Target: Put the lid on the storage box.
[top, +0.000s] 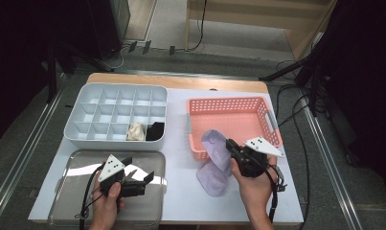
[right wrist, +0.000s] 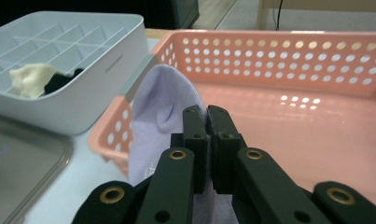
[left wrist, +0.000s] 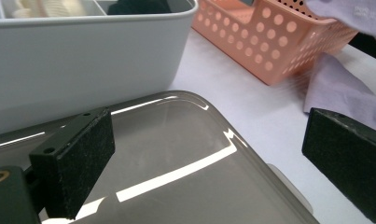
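My right gripper (top: 230,144) is shut on a lavender sock (top: 216,145) and holds it over the front-left rim of the pink basket (top: 238,104). In the right gripper view the jaws (right wrist: 207,114) meet on the sock (right wrist: 160,105), with the basket's bare floor (right wrist: 297,116) beyond. More lavender fabric (top: 212,178) lies on the table just below; I cannot tell whether it is joined to the held sock. My left gripper (top: 141,174) is open over a clear lid (top: 147,160), with nothing between its pads (left wrist: 78,156).
A grey divided box (top: 100,93) stands at the back left. Its front right cells hold a cream sock (top: 135,132) and a black sock (top: 155,131). The clear lid (left wrist: 176,154) lies just in front of the box (left wrist: 83,60). The basket (left wrist: 265,42) is to its right.
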